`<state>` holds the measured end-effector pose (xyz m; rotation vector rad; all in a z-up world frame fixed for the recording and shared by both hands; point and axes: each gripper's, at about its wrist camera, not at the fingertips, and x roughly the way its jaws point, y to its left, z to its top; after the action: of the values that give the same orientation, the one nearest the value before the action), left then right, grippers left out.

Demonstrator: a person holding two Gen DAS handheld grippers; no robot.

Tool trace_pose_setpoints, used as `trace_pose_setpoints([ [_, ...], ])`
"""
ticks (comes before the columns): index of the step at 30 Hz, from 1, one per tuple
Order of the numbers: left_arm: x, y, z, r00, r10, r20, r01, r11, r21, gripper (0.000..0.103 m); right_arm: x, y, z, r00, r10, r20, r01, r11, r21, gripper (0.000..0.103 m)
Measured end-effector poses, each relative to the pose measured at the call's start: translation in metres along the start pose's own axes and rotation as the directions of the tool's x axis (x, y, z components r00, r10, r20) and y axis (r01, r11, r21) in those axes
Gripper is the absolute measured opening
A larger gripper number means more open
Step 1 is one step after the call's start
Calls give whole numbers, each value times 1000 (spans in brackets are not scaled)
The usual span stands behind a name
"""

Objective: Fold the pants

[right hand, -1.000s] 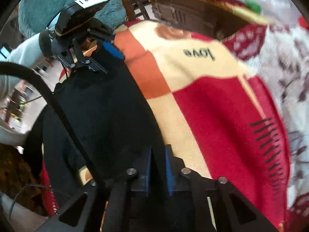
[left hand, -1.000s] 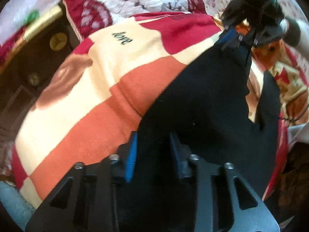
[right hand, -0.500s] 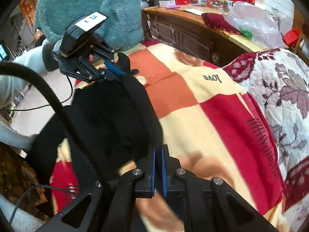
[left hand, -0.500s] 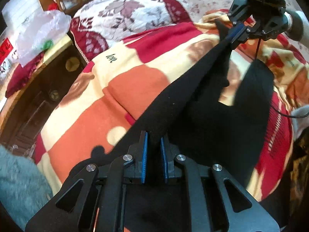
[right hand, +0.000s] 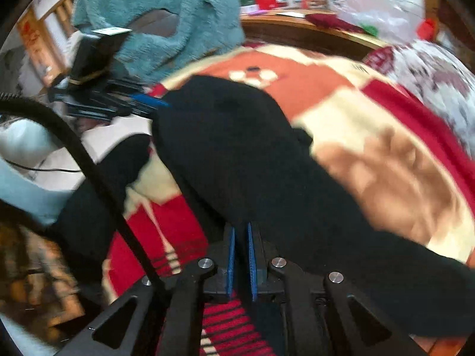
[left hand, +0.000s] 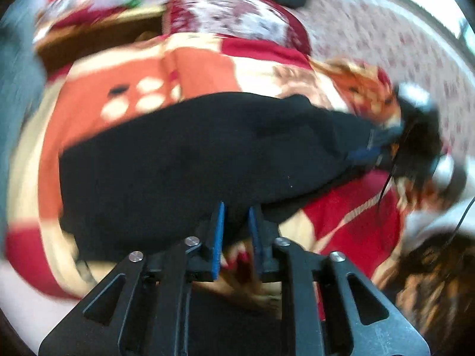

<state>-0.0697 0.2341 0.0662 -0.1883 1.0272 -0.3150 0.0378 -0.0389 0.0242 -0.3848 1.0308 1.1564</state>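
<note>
Black pants (left hand: pixel 193 154) lie stretched across a red, orange and cream blanket (left hand: pixel 207 65) on a bed. My left gripper (left hand: pixel 236 210) is shut on one edge of the pants, low over the blanket. My right gripper (right hand: pixel 240 231) is shut on the other edge of the pants (right hand: pixel 243 154). Each gripper shows in the other's view: the right one (left hand: pixel 374 148) at the pants' far right end, the left one (right hand: pixel 148 101) at their far left end. Both views are motion-blurred.
A teal fleece (right hand: pixel 166 20) hangs at the bed's far side. A wooden cabinet (right hand: pixel 299 34) with a plastic bag (right hand: pixel 374 12) stands behind the bed. A floral quilt (left hand: pixel 237 20) lies beyond the blanket. A black cable (right hand: pixel 89 166) crosses the right wrist view.
Both grippers have swung the pants sideways and down, from a taut raised band to a wide fold lying across the blanket. The grips have stayed shut.
</note>
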Motion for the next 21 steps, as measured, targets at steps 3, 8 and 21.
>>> trace_pose_setpoints([
  [3,-16,15,-16,998,-8,55,18,985,-171,57,-4,-8,-16,998,9,69,-19,989,143,13],
  [8,-38,38,-27,989,35,143,20,931,-366,61,-35,-14,-25,982,-12,187,-36,967,252,30],
  [21,-23,81,-32,975,150,163,-15,778,-628,61,-31,16,8,953,128,274,-196,952,236,31],
])
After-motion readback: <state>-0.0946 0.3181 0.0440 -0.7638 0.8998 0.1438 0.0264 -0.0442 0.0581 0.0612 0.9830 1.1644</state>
